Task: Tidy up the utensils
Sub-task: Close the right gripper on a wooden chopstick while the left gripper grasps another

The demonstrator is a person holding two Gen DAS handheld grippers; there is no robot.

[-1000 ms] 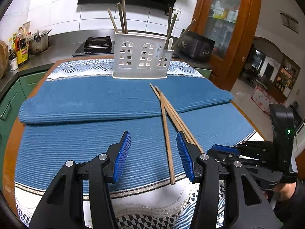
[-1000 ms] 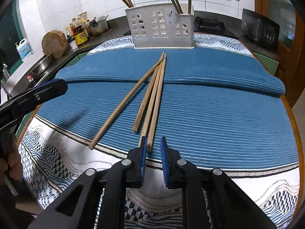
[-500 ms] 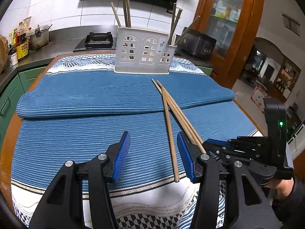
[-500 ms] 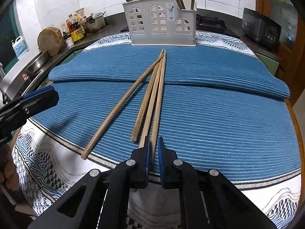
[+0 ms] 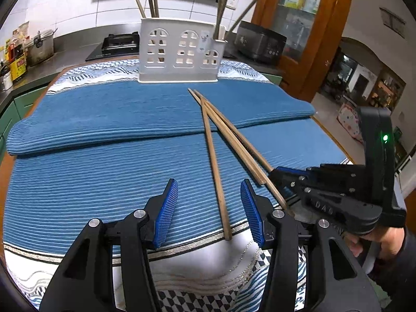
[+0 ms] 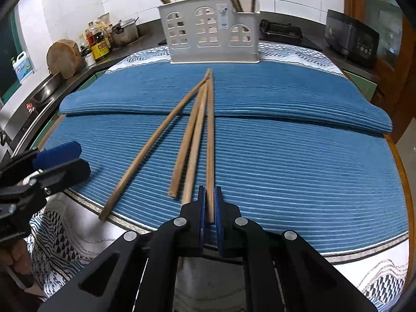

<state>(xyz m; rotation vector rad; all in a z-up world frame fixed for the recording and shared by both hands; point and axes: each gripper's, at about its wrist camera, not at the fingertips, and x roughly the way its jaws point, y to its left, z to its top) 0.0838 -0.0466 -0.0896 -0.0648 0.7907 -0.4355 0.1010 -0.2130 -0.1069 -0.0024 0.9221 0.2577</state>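
Several wooden chopsticks (image 6: 192, 135) lie fanned on the blue mat, tips toward a white utensil holder (image 6: 210, 33) that has more chopsticks standing in it. My right gripper (image 6: 210, 208) is shut on the near end of the rightmost chopstick (image 6: 210, 140). In the left wrist view my left gripper (image 5: 209, 205) is open, its blue pads either side of the leftmost chopstick (image 5: 214, 161) without touching it. The right gripper (image 5: 283, 179) shows at the right, at the ends of the other chopsticks. The holder (image 5: 179, 52) stands at the far side.
A folded blue mat (image 6: 286, 98) makes a raised step across the table. A patterned white cloth (image 5: 202, 265) covers the near edge. A counter with pots and bottles (image 6: 104, 41) is at the left, a black appliance (image 6: 351, 36) and a wooden cabinet (image 5: 319, 31) at the right.
My right gripper moved forward and closed on the rightmost chopstick's near end. My left gripper edged forward so the leftmost chopstick lies between its open pads.
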